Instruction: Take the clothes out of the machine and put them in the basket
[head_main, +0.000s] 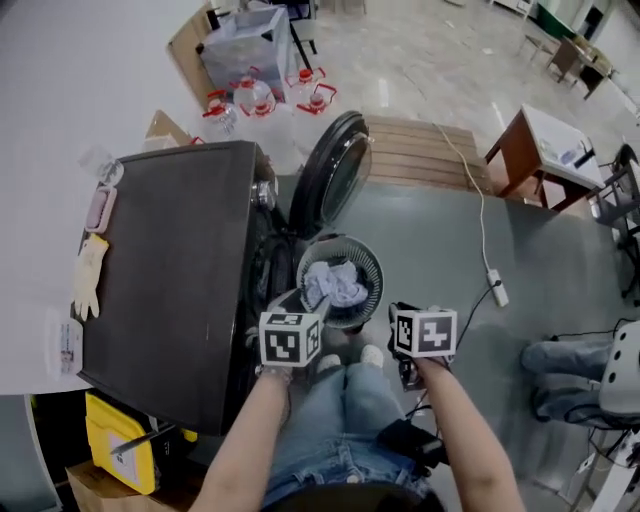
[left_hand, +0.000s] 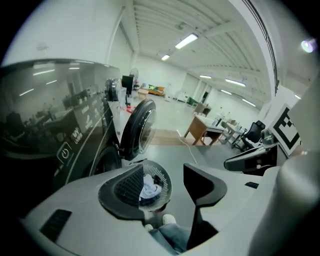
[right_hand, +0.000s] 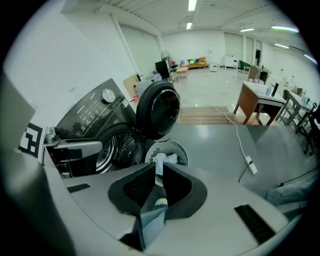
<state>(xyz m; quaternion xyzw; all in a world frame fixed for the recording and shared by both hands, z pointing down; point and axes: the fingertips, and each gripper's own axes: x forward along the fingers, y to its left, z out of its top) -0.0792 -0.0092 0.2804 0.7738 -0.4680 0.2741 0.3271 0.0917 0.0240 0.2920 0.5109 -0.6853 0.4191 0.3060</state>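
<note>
The clothes (head_main: 335, 285) lie in the round basket (head_main: 378, 272). It stands on the floor just in front of the dark machine (head_main: 170, 270), below its open door (head_main: 330, 180). The left gripper (left_hand: 167, 187) has its jaws apart and empty. The right gripper (right_hand: 159, 186) has its jaws almost together and holds nothing.

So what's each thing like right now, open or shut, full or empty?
Door: open.
Drum: looks empty.
Basket: on the floor, holds clothes.
Left gripper: open, empty.
Right gripper: shut, empty.
</note>
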